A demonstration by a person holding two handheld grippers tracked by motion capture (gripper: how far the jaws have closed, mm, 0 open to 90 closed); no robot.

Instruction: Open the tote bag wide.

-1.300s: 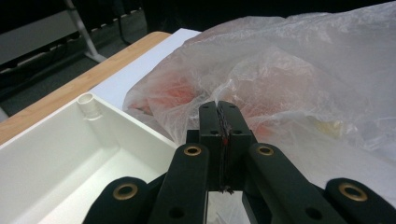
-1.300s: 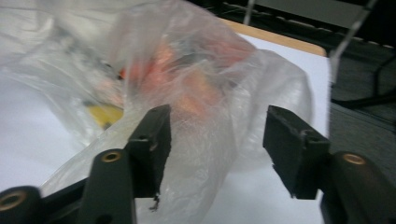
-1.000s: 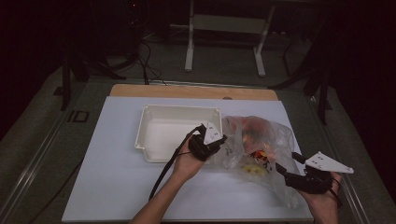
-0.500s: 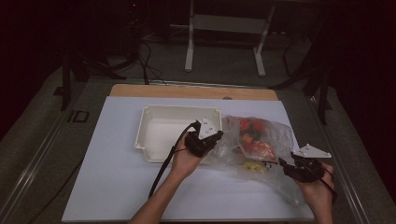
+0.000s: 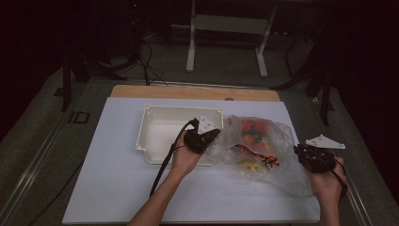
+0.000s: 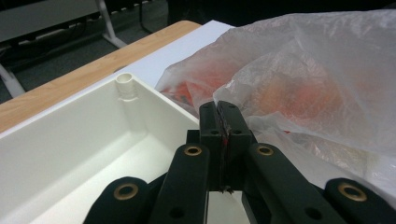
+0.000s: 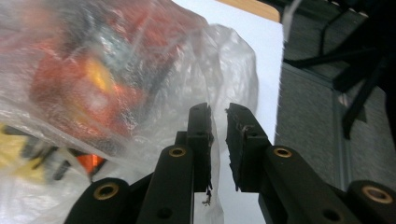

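L hand-held gripper clenched on plastic bag edge by tray, anchoring it; R hand-held gripper has just been closing round opposite edge, film between jaws, not yet pinched, prob. to spread the mouth.

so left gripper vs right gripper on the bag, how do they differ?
The left gripper is clamped shut on the plastic bag beside the white tray. The right gripper, at the bag's opposite side, has just been closing; a gap remains, with film in it. Both have black jaws.
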